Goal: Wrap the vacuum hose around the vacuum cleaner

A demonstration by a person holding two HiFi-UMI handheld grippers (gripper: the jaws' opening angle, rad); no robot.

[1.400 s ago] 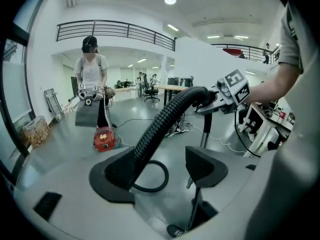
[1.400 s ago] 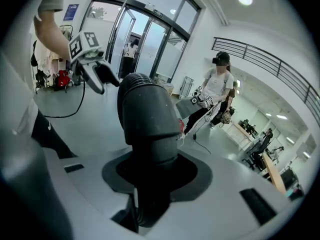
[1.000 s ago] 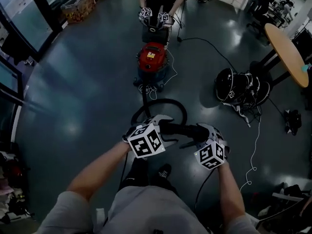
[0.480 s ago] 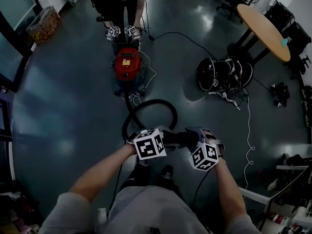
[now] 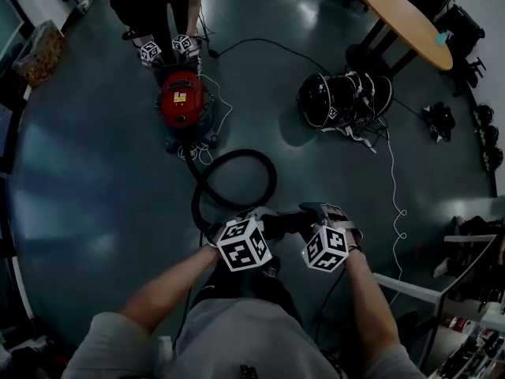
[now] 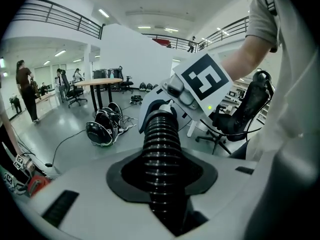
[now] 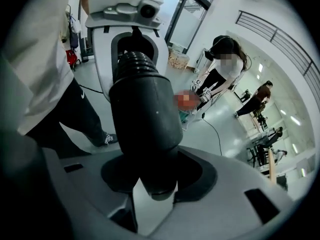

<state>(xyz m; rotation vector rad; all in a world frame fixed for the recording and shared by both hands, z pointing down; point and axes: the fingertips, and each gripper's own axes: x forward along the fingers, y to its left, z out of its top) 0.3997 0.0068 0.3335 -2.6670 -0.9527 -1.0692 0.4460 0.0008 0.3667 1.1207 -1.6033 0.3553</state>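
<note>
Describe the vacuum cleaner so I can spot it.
From the round wooden table at top right, go left past the black helmets. The vacuum cleaner stands beyond them, the only red canister, black hose trailing from it.

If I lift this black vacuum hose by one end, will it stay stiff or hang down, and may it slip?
Probably floppy: the hose lies in a loose loop on the floor, so the free part should sag and trail. Its ribs likely give a good hold, while the smooth end piece may slip more easily.
</note>
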